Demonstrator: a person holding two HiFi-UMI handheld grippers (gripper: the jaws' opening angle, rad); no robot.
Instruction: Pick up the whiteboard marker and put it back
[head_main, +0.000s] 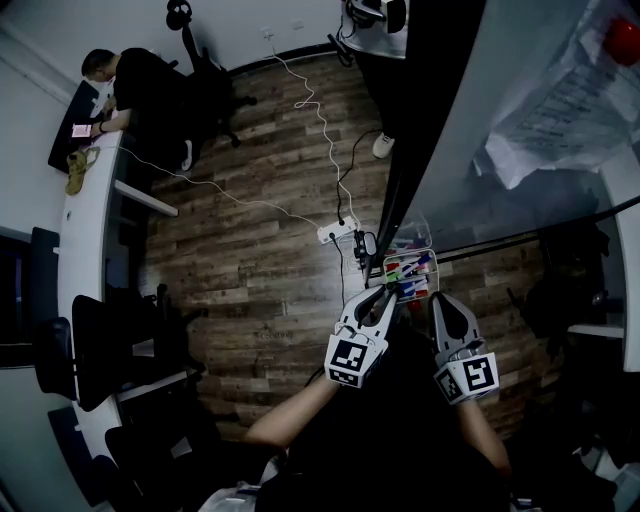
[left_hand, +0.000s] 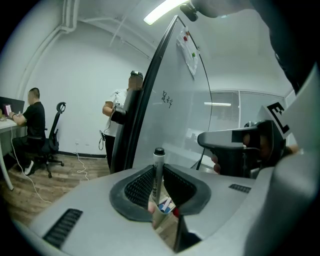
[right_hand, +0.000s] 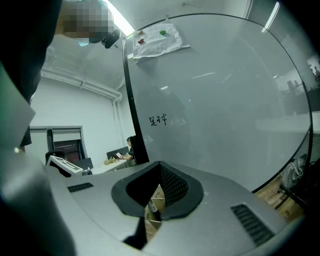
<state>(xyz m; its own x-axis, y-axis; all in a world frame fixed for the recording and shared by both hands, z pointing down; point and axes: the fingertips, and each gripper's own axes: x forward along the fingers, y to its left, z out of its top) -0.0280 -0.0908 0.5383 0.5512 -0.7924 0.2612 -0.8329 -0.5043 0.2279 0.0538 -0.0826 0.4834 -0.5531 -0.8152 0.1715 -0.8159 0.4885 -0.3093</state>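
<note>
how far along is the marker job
Done: the pickup. The left claw is shut on the white whiteboard marker with a black cap, held upright. The right claw is empty. Left to do: putting it back, probably in the wire tray of coloured markers by the board.

The head view looks steeply down from above onto the left gripper and right gripper close below, with the wooden floor far beneath. Each gripper view sits just behind its own jaws and looks level along them, the left past the whiteboard edge into the room, the right close onto its face. Both share the scribble; the head and left views share the seated person.
</note>
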